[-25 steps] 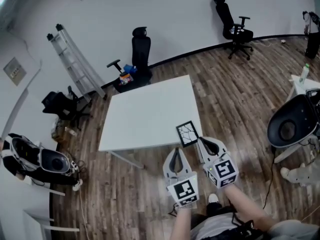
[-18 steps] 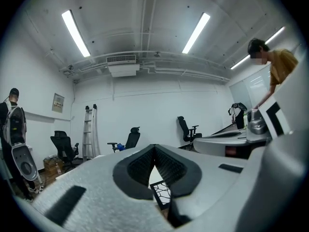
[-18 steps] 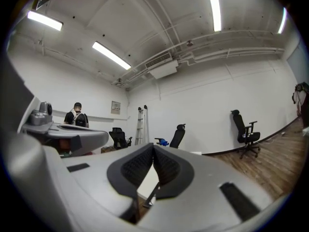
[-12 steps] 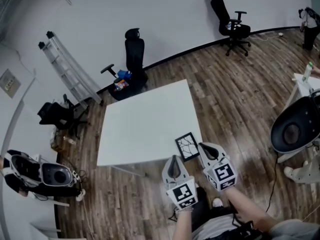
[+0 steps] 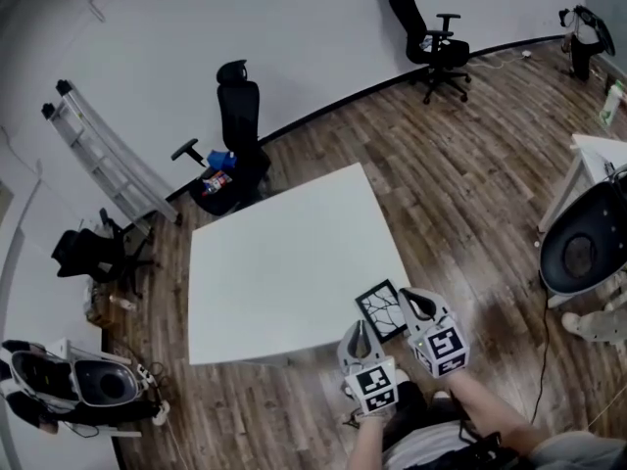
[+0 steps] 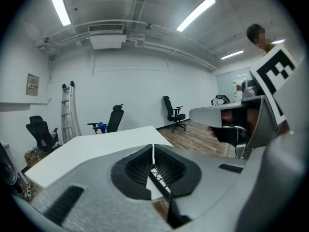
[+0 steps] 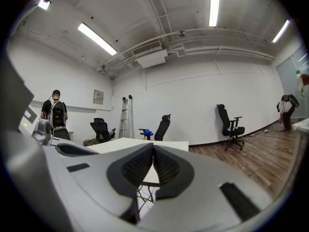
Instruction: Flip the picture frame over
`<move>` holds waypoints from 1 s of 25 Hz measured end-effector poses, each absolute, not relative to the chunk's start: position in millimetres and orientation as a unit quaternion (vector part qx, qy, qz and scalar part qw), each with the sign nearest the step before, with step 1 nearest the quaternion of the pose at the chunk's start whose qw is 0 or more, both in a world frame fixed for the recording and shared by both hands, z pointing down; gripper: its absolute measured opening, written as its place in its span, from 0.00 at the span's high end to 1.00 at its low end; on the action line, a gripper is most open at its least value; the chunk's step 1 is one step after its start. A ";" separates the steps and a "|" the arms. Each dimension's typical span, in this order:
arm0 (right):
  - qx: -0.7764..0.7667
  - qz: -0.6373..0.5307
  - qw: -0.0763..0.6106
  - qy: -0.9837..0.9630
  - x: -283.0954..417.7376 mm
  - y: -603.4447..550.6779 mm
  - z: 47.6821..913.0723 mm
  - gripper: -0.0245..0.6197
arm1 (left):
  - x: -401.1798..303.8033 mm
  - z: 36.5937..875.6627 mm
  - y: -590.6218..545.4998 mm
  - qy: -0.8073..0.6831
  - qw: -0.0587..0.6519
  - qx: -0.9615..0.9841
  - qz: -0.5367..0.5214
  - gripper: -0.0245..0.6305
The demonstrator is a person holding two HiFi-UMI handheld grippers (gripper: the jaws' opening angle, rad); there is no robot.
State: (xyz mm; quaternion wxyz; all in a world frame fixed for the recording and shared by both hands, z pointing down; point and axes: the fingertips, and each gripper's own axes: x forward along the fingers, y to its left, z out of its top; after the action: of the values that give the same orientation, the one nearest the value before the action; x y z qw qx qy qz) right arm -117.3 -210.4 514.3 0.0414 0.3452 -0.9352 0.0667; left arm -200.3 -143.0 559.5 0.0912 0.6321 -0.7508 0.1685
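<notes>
Frame [image 5: 382, 310] is lying flat, picture side showing, on the table's [image 5: 284, 262] near right corner. Left gripper [image 5: 359, 327] and right gripper [image 5: 409, 298] are flanking its side edges, both jaws closed and empty. Right is looking slightly nearer.

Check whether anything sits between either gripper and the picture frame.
Nothing visible does. The picture frame lies alone at the near corner of the white table. The left gripper and right gripper, both shut, hang close beside it with no other object between.
</notes>
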 end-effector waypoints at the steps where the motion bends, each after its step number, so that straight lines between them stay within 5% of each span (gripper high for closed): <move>1: 0.348 0.074 0.048 -0.933 -122.0 -212.4 523.4 0.96 | -203.4 568.7 -147.0 -0.744 0.098 0.638 0.173 0.96; 9: 0.370 0.101 0.107 -0.917 -121.8 -217.5 589.7 0.96 | -210.1 632.2 -149.9 -0.706 0.169 0.664 0.181 0.95; 17: 0.335 0.092 0.146 -0.926 -137.3 -222.3 615.8 0.96 | -203.5 682.3 -127.5 -0.675 0.344 0.641 0.126 0.68; 25: 0.286 0.079 0.180 -0.938 -159.0 -224.2 633.2 0.96 | -183.0 714.4 -120.2 -0.614 0.464 0.627 0.121 0.67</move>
State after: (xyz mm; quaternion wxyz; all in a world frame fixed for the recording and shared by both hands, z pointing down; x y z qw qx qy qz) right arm -159.0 -224.2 633.2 0.1804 0.2861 -0.9378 0.0786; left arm -183.0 -120.2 714.4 0.4636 0.6268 -0.6143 0.1215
